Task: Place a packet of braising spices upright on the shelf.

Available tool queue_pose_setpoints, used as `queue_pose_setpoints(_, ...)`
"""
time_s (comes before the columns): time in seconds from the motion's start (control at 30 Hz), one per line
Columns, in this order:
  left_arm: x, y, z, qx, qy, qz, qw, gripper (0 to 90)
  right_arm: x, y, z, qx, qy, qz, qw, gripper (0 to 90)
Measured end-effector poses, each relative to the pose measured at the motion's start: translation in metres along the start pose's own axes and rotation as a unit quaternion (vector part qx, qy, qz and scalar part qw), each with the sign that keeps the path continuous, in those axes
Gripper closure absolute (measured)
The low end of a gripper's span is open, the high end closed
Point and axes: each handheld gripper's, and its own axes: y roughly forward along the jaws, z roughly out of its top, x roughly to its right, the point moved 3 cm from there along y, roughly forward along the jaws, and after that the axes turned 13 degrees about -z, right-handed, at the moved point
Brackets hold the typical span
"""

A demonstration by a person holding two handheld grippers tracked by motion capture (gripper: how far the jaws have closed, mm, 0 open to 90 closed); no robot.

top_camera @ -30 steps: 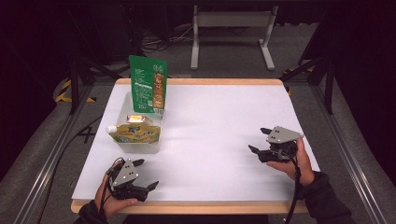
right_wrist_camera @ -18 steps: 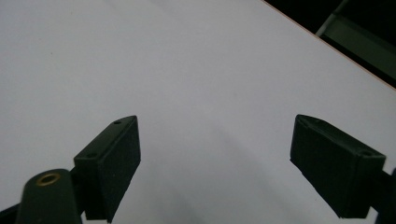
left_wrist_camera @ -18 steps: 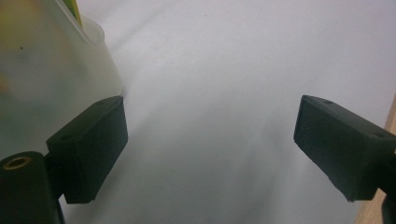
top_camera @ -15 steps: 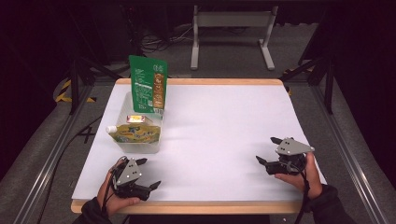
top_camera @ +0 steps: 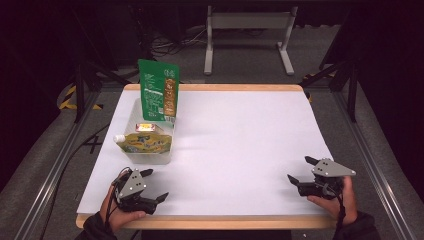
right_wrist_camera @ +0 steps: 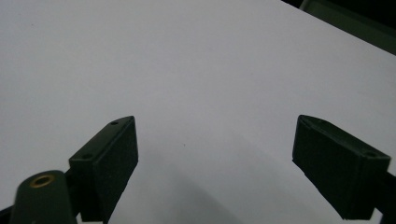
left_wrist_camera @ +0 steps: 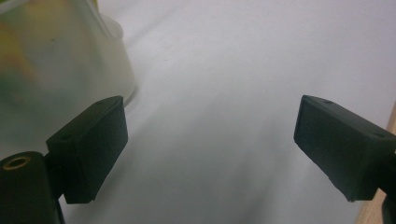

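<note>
Looks finished: green pouch [top_camera: 159,90] standing and yellow spout pouch [top_camera: 144,142] lying both sit in the clear tub [top_camera: 131,120] at table's 10 o'clock, left gripper [top_camera: 156,186] and right gripper [top_camera: 299,169] wide-jawed, empty, parked at 7 and 5.

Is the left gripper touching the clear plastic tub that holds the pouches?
Apart. In the high view, white table surface shows between the left gripper and the clear tub. The left gripper view shows open jaws with nothing between them.
</note>
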Motion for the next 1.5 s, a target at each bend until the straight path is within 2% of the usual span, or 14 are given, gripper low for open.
queue_pose_setpoints(0.17,-0.003,-0.006,0.0,0.015,-0.006,0.008,0.9998,10.5,0.003,-0.007,-0.013,0.001,0.002,-0.025,0.9997,14.6)
queue_pose_setpoints(0.23,-0.003,-0.006,0.0,0.019,-0.008,0.009,0.9997,10.5,0.004,-0.009,-0.016,-0.003,0.011,-0.028,0.9996,14.4)
queue_pose_setpoints(0.33,-0.003,-0.007,0.0,0.02,-0.01,0.012,0.9997,10.5,0.005,-0.012,-0.018,0.0,0.01,-0.034,0.9994,14.3)
queue_pose_setpoints(0.4,-0.003,-0.008,0.001,0.023,-0.009,0.012,0.9996,10.5,0.006,-0.014,-0.018,0.004,0.016,-0.032,0.9993,14.0)
queue_pose_setpoints(0.6,-0.002,-0.007,0.002,0.025,-0.008,0.008,0.9996,10.5,0.008,-0.012,-0.018,0.002,0.015,-0.041,0.9991,14.0)
queue_pose_setpoints(0.77,-0.002,-0.007,0.002,0.026,-0.005,0.004,0.9996,10.5,0.009,-0.015,-0.014,0.014,0.031,-0.039,0.9987,14.2)
queue_pose_setpoints(1.17,-0.003,-0.004,0.003,0.019,-0.009,0.01,0.9997,10.5,0.008,-0.014,-0.014,0.013,0.009,-0.044,0.9989,14.8)
queue_pose_setpoints(1.5,-0.005,-0.003,0.003,0.017,-0.009,0.011,0.9998,11.0,0.009,-0.014,-0.013,0.018,0.015,-0.046,0.9987,15.1)
